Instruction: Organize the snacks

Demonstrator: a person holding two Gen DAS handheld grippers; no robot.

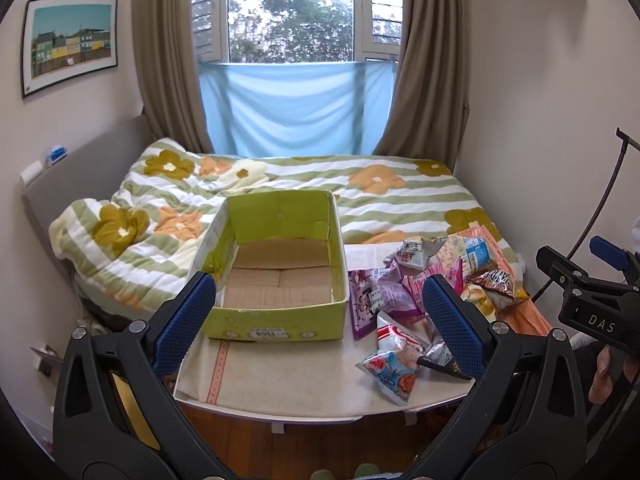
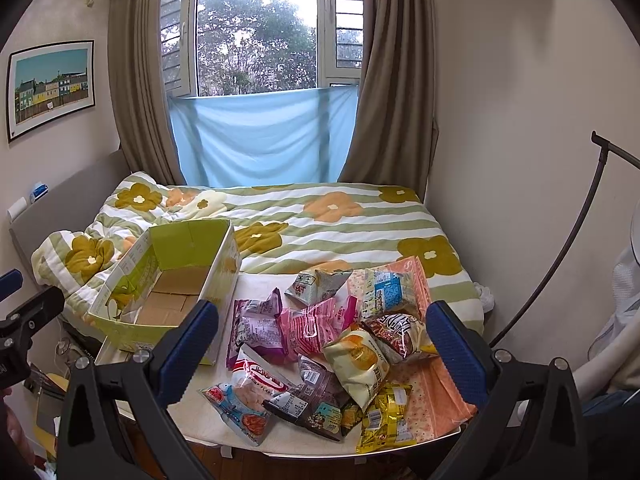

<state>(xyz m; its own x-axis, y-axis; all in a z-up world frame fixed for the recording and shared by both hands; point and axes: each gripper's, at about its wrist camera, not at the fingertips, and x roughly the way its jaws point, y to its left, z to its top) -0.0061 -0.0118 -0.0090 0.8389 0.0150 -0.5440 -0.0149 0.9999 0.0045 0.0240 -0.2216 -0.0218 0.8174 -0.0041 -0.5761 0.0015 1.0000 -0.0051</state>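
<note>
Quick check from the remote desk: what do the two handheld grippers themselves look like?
Both match: black plastic frames with silver screws and triangular cutouts, and blue cross-hatched fingers. The left gripper and right gripper look identical; the right one's side shows white "DAS" lettering.

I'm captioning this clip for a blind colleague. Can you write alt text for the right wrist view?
A heap of snack packets lies on a small cloth-covered table, framed by the open right gripper, which holds nothing. An empty green cardboard box sits to their left, before a bed with a flowered quilt and a curtained window.
</note>
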